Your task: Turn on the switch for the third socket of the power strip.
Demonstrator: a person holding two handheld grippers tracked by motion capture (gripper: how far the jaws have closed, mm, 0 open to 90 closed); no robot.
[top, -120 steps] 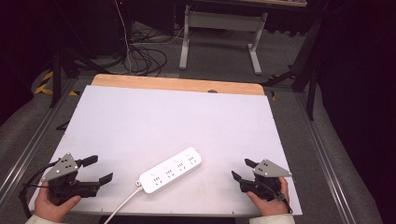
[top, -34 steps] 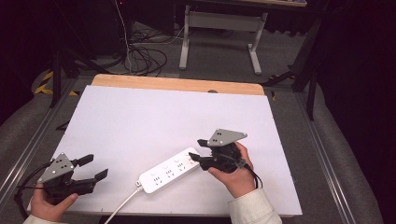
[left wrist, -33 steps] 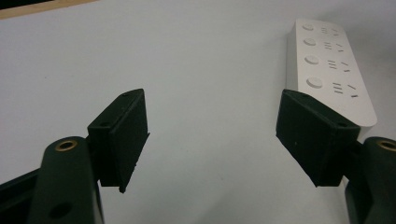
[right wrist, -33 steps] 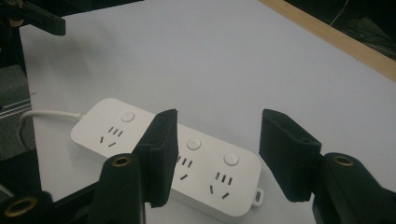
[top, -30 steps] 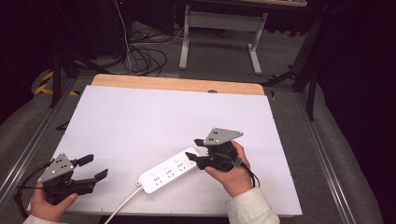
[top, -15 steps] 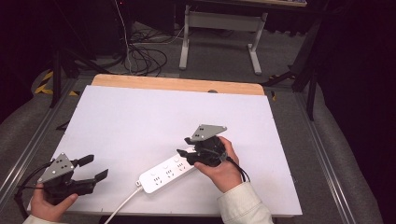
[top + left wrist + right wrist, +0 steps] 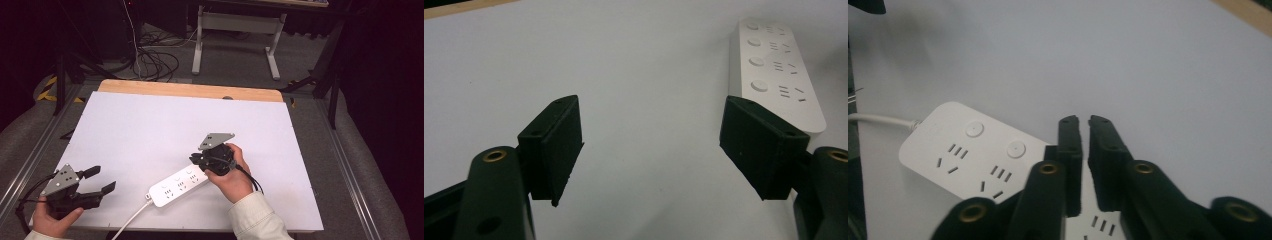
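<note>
While over power strip [image 7: 179, 185], right hand-held gripper [image 7: 196, 159].

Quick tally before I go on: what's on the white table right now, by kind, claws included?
Power strips: 1, the white power strip with its white cord.
Claws: 2, the left claw with jaws wide apart, and the right claw with jaws nearly together above the strip's far end.
Total: 3.

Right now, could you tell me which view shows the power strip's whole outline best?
The high view: the power strip lies whole there, cord included. The left gripper view cuts it at the frame's edge; in the right gripper view the shut right gripper covers its near end.
</note>
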